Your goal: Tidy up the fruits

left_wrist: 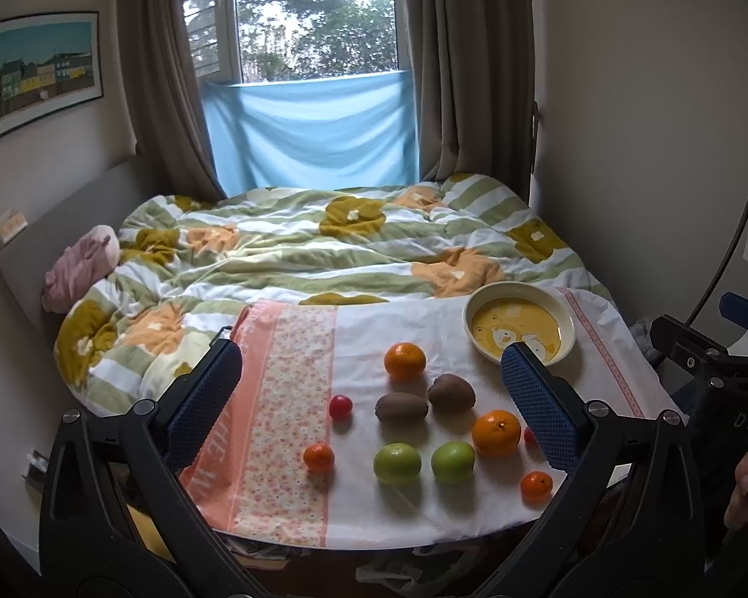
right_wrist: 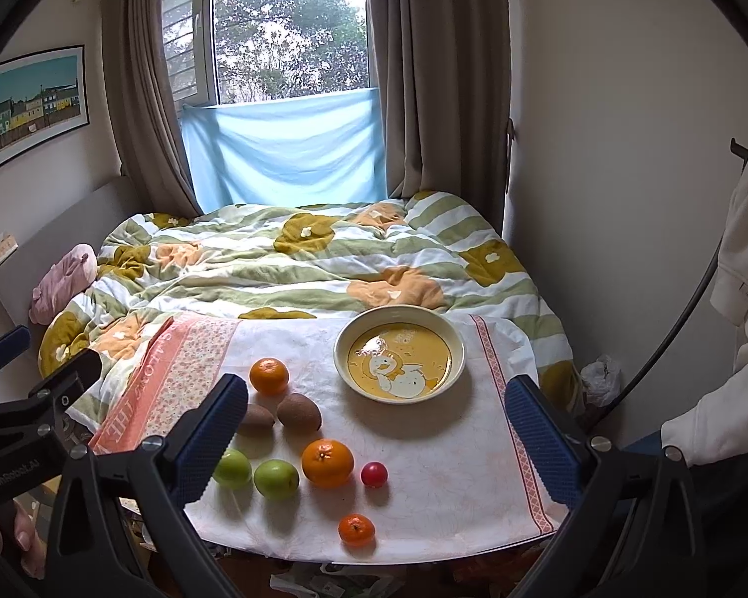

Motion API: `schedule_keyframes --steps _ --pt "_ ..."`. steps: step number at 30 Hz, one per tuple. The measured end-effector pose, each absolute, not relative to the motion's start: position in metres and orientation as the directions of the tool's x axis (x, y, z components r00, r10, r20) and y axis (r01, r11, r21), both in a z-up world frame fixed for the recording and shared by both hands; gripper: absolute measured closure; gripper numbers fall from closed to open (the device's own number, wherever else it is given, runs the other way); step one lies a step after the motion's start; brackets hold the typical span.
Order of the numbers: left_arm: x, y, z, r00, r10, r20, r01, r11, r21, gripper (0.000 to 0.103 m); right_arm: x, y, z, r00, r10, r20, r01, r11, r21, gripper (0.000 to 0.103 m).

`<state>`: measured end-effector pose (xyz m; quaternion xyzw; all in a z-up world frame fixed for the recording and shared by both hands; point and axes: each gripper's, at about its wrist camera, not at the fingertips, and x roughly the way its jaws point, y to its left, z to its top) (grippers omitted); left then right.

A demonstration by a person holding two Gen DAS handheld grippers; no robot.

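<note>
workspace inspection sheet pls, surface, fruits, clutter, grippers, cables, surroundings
Surface: white tablecloth with pink floral band over a table at the foot of the bed.
Job's things: yellow duck-print bowl, empty; two big oranges, two small mandarins, two brown kiwis, two green apples, two red cherry tomatoes; all loose on the cloth.
Clutter: nothing seen on the cloth.
Grippers: left gripper open, right gripper open; both above the table's near edge, holding nothing.
Cables: nothing seen.
Surroundings: bed with green-striped floral duvet, curtained window, framed picture.
</note>
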<state>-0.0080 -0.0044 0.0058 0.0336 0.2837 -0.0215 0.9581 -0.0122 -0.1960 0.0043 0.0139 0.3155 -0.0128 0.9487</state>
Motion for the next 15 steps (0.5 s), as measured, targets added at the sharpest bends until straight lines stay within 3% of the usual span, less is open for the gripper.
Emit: schedule_keyframes --steps 15 --pt "-0.0116 -0.0047 0.0075 0.838 -0.020 -0.546 0.058 0.997 0.053 0.000 -0.0133 -0.1980 0.0036 0.801 -0.014 -0.599 0.033 0.999 0.022 0.000"
